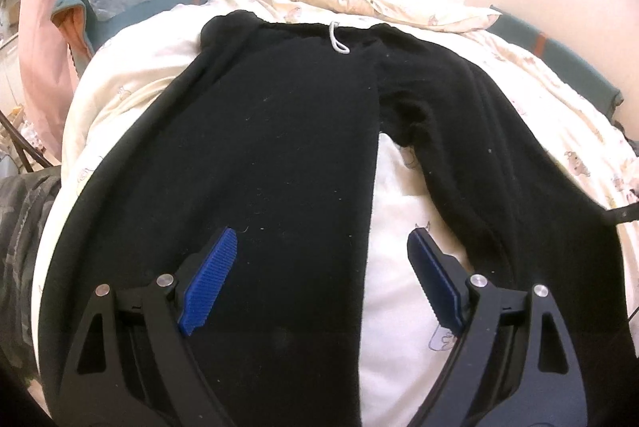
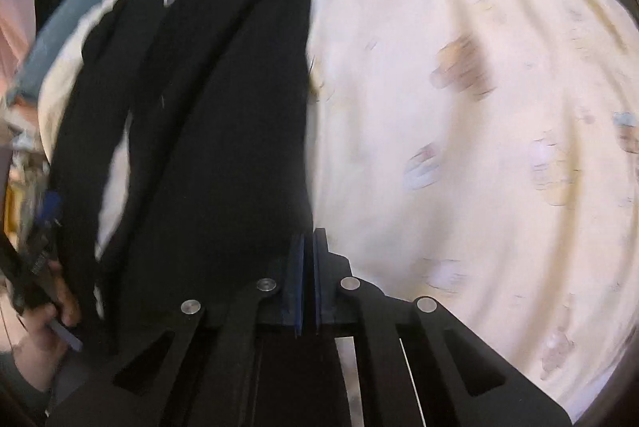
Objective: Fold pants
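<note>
Firstly, left wrist view: black pants [image 1: 287, 131] lie spread flat on a cream printed quilt [image 1: 131, 83], waistband far from the fingers, legs running back toward them.
Left gripper [image 1: 323, 255]: its two blue ribbed pads stand wide apart and hold nothing.
Left pad [image 1: 209, 281]: it sits over the wider pant leg, whose cloth also fills most of the gap between the fingers; whether it touches the cloth cannot be told.
Right pad [image 1: 433, 277]: it sits over the bare strip of quilt between the two legs.
Drawstring [image 1: 337, 37]: a pale looped cord at the waistband, straight ahead of the fingers and well beyond their tips.
Second leg: it runs down just outside the right finger.
Far background: a teal cushion [image 1: 131, 3] and a pink curtain [image 1: 52, 7] lie beyond the waistband, off to the left.

Right wrist view: the picture is blurred.
Right gripper [image 2: 306, 259]: the pads are drawn together with only a thin slit between them; no cloth shows in the slit.
Pants [image 2: 207, 115]: they stretch ahead and to the left of the closed fingertips, their right edge running right up to the tips.
Quilt [image 2: 459, 147]: bare, printed cream fabric fills everything right of the fingers.
Hand [image 2: 44, 323]: a person's hand shows at the lower left edge beside the pants, gripping a dark tool.
</note>
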Motion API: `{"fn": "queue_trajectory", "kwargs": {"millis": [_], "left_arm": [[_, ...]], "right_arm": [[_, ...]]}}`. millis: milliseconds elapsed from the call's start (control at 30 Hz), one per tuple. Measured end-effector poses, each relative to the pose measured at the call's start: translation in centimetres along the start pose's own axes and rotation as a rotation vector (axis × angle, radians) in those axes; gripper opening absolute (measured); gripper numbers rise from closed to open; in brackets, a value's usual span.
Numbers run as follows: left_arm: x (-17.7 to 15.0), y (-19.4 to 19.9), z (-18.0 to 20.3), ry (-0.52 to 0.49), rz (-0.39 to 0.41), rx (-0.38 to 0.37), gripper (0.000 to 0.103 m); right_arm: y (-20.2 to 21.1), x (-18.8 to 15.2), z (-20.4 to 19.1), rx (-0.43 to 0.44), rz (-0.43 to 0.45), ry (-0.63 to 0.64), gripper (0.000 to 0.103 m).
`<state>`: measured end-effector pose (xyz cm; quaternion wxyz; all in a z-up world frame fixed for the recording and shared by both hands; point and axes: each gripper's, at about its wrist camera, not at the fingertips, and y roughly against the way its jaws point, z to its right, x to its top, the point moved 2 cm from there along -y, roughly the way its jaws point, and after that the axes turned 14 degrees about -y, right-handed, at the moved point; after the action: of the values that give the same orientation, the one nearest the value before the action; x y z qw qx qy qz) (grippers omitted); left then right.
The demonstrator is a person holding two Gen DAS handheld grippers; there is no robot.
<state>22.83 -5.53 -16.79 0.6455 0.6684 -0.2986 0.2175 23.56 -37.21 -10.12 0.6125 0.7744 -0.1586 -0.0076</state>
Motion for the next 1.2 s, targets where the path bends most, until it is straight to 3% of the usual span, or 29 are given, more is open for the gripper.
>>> {"fn": "queue_trajectory", "kwargs": {"millis": [67, 133, 167, 300, 467, 533, 567, 600, 733, 933, 1000, 1067, 1133, 1200], "left_arm": [[-0.1, -0.1, 0.2, -0.009, -0.003, -0.003, 0.085], [-0.1, -0.3, 0.6, -0.024, -0.011, -0.012, 0.085], [-0.1, -0.4, 0.7, -0.028, -0.013, -0.018, 0.085], [-0.5, -0.6, 1.0, -0.018, -0.053, -0.064, 0.085], [-1.1, -0.5, 1.5, 0.003, -0.124, -0.112, 0.085], [-1.2, 0.0, 1.7, 0.027, -0.175, -0.143, 0.085], [-1.3, 0.2, 1.9, 0.039, -0.197, -0.164, 0.085], [-1.4, 0.8, 2.2, 0.057, -0.217, -0.194, 0.085], [-3.1, 3.9, 3.7, 0.074, -0.279, -0.282, 0.085], [-8.0, 7.5, 6.1, 0.072, -0.416, -0.357, 0.085], [-9.0, 8.6, 6.9, 0.037, -0.424, -0.341, 0.085], [-9.6, 9.2, 7.6, 0.016, -0.432, -0.340, 0.085], [-10.1, 9.5, 8.4, -0.010, -0.446, -0.353, 0.085], [-10.9, 9.6, 9.2, -0.052, -0.443, -0.337, 0.085]], "right_arm": [[-0.2, -0.3, 0.5, -0.104, 0.022, 0.012, 0.002], [-3.4, -0.6, 1.6, -0.290, 0.009, 0.059, 0.002], [-4.5, -0.7, 1.8, -0.323, -0.007, 0.081, 0.002], [-5.4, 0.0, 1.7, -0.290, -0.046, 0.036, 0.006], [-0.7, -0.5, 2.7, -0.189, -0.015, -0.002, 0.020], [1.7, -2.2, 3.2, -0.108, -0.029, -0.054, 0.035], [2.4, -2.9, 3.3, -0.090, -0.028, -0.067, 0.055], [3.6, -4.2, 3.6, -0.076, -0.019, -0.084, 0.063], [4.8, -10.0, 5.9, -0.052, -0.086, -0.142, 0.063], [4.7, -15.0, 8.2, -0.110, -0.180, -0.176, 0.058], [5.0, -15.7, 9.2, -0.107, -0.175, -0.215, 0.046], [4.9, -16.5, 9.2, -0.119, -0.184, -0.227, 0.044], [4.1, -16.8, 8.9, -0.120, -0.232, -0.211, 0.027], [4.5, -16.5, 8.0, -0.158, -0.220, -0.163, 0.004]]}}
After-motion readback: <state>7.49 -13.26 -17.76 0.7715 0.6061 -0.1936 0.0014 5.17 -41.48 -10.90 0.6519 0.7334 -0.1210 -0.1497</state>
